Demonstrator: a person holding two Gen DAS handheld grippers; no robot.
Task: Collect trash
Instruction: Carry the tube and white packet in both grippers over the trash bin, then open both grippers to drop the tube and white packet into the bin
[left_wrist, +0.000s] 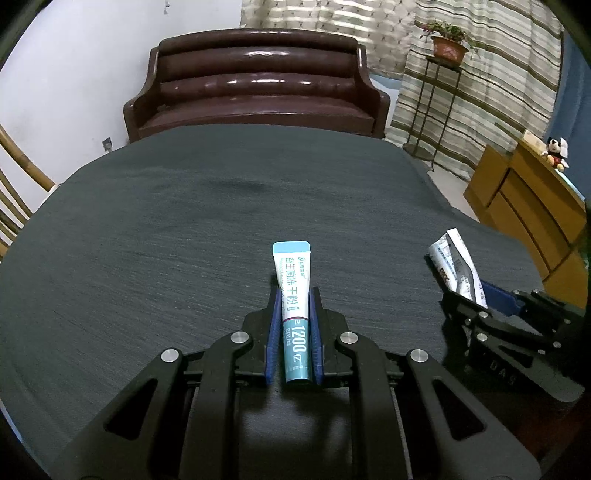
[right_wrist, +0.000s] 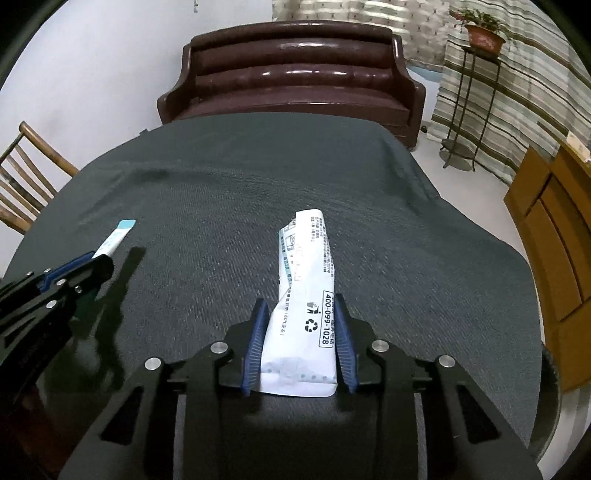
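My left gripper (left_wrist: 294, 295) is shut on a thin teal and white sachet (left_wrist: 293, 295) that sticks out forward between the blue pads, above the dark table cloth (left_wrist: 184, 229). My right gripper (right_wrist: 300, 306) is shut on a crumpled white printed wrapper (right_wrist: 306, 280), held above the cloth (right_wrist: 221, 184). The right gripper with its wrapper (left_wrist: 458, 266) shows at the right of the left wrist view. The left gripper with the sachet (right_wrist: 114, 236) shows at the left of the right wrist view.
A dark brown leather sofa (left_wrist: 255, 85) stands behind the table. A wooden chair (right_wrist: 26, 177) is at the left. A wooden cabinet (left_wrist: 524, 206) is at the right, with a plant stand (left_wrist: 439, 92) and striped curtains beyond.
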